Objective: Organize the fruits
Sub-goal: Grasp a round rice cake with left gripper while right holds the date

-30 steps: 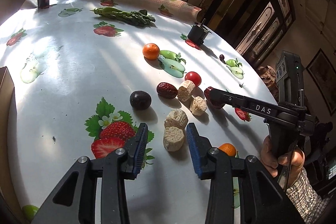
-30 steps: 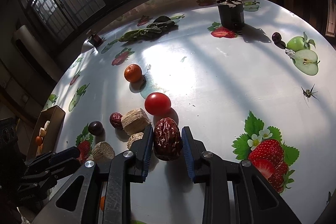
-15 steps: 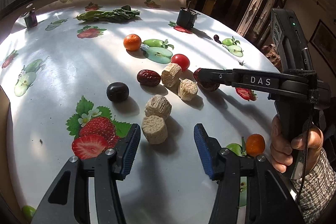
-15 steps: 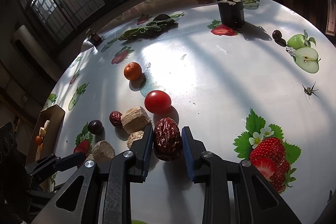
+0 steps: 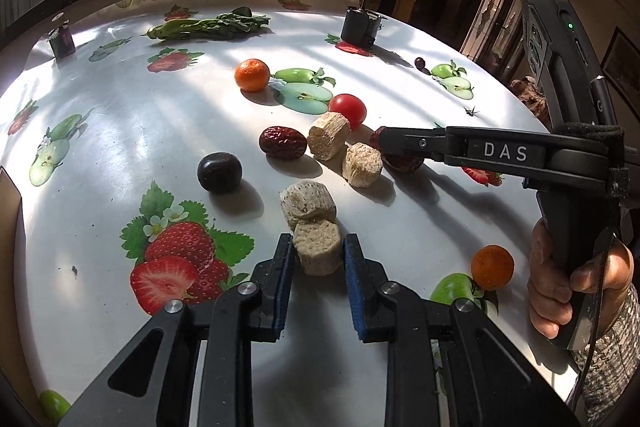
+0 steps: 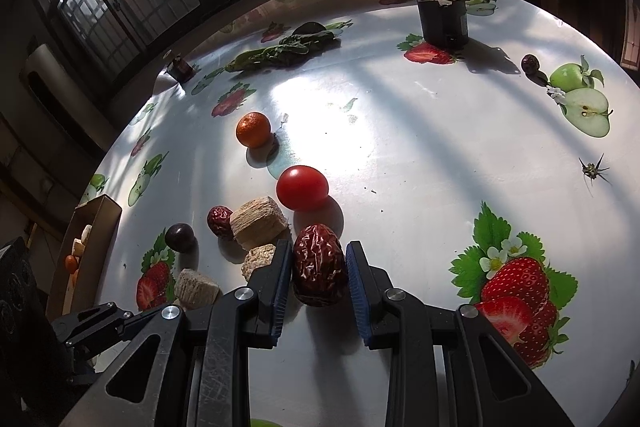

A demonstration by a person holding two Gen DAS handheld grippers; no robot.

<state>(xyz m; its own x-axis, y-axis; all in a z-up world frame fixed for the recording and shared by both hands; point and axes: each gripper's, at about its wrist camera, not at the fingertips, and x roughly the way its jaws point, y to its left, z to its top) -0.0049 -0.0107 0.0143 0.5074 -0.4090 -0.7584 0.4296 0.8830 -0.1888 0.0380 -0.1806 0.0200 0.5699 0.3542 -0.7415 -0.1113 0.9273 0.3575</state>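
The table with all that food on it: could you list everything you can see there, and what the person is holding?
Beige chunks: four, mid-table.
Red dates: two wrinkled, one free, one gripped.
Dark plum: one, left of chunks.
Tomato: one, red.
Oranges: two, far and near.
Greens: one bunch, far side.
Black pot: one, far edge.
Cardboard box: one, table's left edge.
Left gripper: jaws shut on a chunk.
Right gripper: jaws shut on a date.
Hand: holds right gripper.
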